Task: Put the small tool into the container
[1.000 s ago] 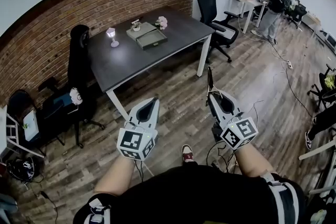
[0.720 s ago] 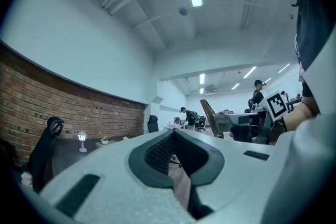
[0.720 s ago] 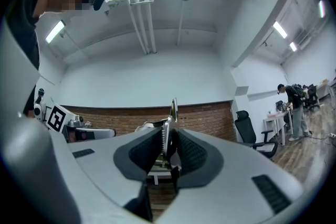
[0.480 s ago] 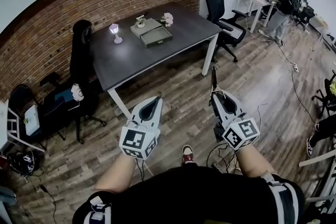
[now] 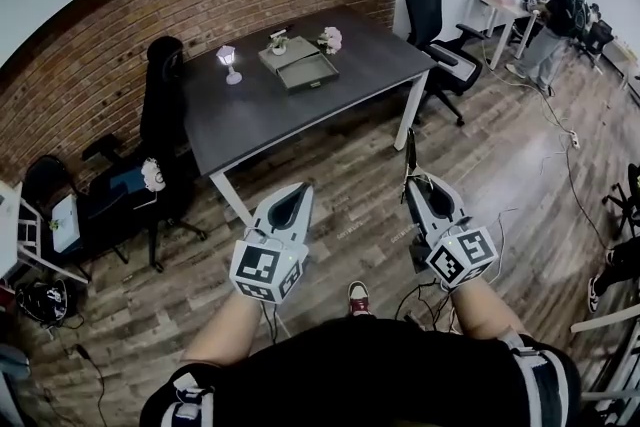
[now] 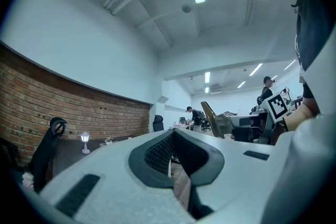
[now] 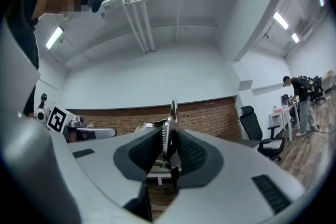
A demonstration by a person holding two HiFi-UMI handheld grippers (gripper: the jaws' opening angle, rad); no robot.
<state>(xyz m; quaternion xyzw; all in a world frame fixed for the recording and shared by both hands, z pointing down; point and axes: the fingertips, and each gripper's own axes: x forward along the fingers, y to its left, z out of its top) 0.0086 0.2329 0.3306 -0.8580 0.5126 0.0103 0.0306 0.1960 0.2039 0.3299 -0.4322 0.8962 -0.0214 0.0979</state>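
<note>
**Small tool in right gripper, well short of the container**

Standing on wood floor (image 5: 330, 175), well apart from the dark table (image 5: 260, 120). Holding both grippers out low in front, side by side, tips toward the table's near edge.

Right gripper (image 5: 414, 183): clamped on the small tool (image 5: 410, 147). Jaws narrow, toothed pads pressed on the tool's lower part from both sides. Thin metal upper end upright and poking past the fingertips, clear of everything else.

Left gripper (image 5: 298, 189): closed to a point, pads together at the tips, nothing between them. Only a sliver of floor visible behind the pads in the left gripper view.

Container (image 5: 305, 68): grey, shallow, open-topped, sitting on the table nearer the far edge than the near one, towards the right end. Looks empty, though too small to be sure.

Also on the table: small white lamp (image 5: 230, 63) near the far left corner, a little plant (image 5: 278, 42) and pale flowers (image 5: 331, 39) just beyond the container.

Black office chair (image 5: 437, 0) off the table's right end. Another person (image 5: 556, 7) at a white desk, far right
</note>
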